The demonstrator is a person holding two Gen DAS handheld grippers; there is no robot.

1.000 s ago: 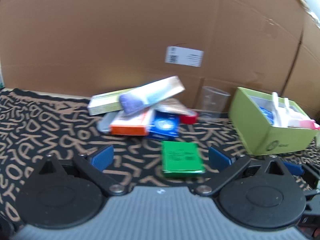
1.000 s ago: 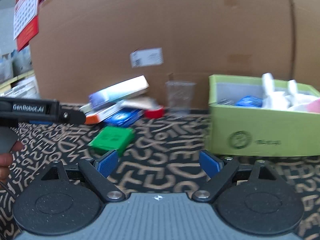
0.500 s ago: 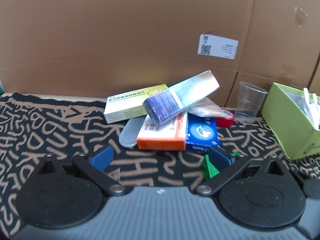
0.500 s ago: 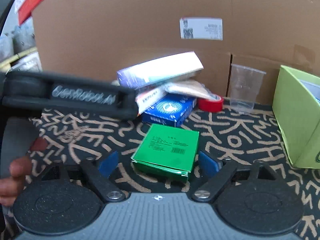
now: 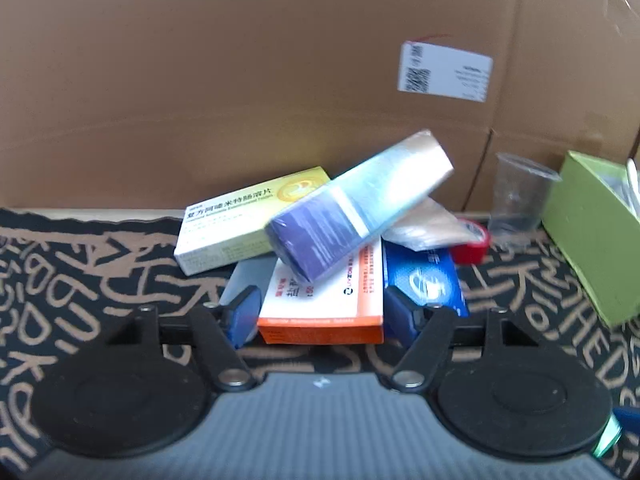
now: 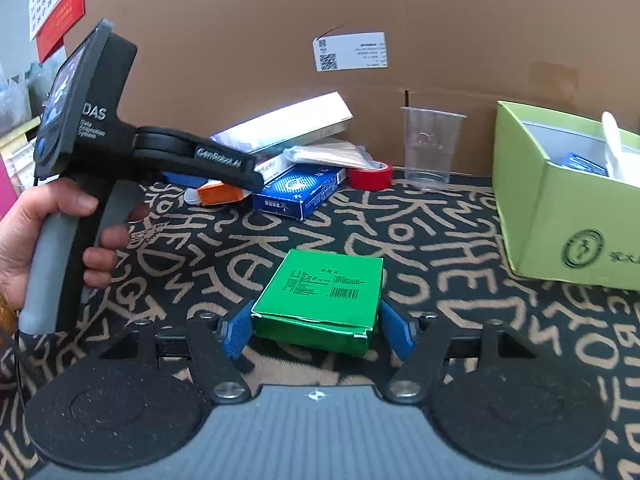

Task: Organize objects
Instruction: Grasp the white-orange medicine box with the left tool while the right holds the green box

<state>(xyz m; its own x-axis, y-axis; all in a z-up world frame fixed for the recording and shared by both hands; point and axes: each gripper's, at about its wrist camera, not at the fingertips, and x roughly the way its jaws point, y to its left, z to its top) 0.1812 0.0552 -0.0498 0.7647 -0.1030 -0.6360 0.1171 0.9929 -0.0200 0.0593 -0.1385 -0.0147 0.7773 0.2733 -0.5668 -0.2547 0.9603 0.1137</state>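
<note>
While the left gripper sits low at the near end of the box pile, its blue pads straddle the orange-and-white box, and they've just been closing in on it. I can't tell if the pads actually press its sides yet; they look just beside them. Over on the right gripper, same story: the jaws have just been narrowing around the green box, which lies flat on the patterned cloth right between the pads, with a sliver of gap showing on both sides, so not gripped as far as I can see.

What's in the way for the left one: a purple-and-silver box leans tilted right on top of the orange one, and a yellow-and-white box rests behind it to the left. A blue box lies touching its right side, just past the right pad. Beyond that there's a crinkly plastic packet, a red tape roll and a clear plastic cup standing upright.

Far right of both grippers is the open lime-green box with stuff already in it. From the right camera, the person's hand holds the left gripper's handle off to the left. Big cardboard wall behind everything.
</note>
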